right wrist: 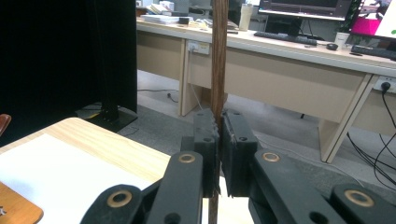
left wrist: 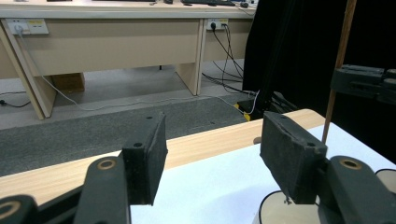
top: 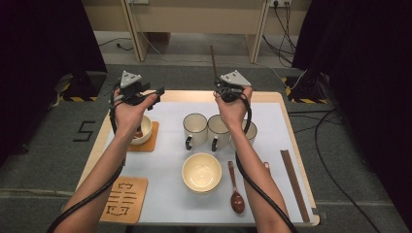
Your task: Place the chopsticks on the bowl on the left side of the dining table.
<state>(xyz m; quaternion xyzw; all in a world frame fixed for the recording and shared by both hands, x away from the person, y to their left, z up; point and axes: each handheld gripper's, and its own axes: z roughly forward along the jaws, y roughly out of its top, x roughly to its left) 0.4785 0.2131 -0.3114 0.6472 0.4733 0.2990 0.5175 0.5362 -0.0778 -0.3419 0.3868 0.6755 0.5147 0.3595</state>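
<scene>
Your right gripper (right wrist: 218, 140) has its jaws clamped on a thin dark wooden chopstick (right wrist: 218, 56), whose long axis runs upright between them, above and below. Your left gripper (left wrist: 212, 158) is beside it, jaws apart and empty. Below lies the white mat (top: 165, 179); the second chopstick (top: 294, 182), probably its mate, lies well right.

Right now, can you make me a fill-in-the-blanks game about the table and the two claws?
1. The right claw is shut on one wooden ____, held upright.
2. The left claw has nothing between its pads, so it is ____.
3. The wooden spoon lies just to the ____ of the empty cream bowl in the high view.
4. The number of cream mugs with black handles standing in a row is ____.

Missing words: chopstick; open; right; three
</scene>
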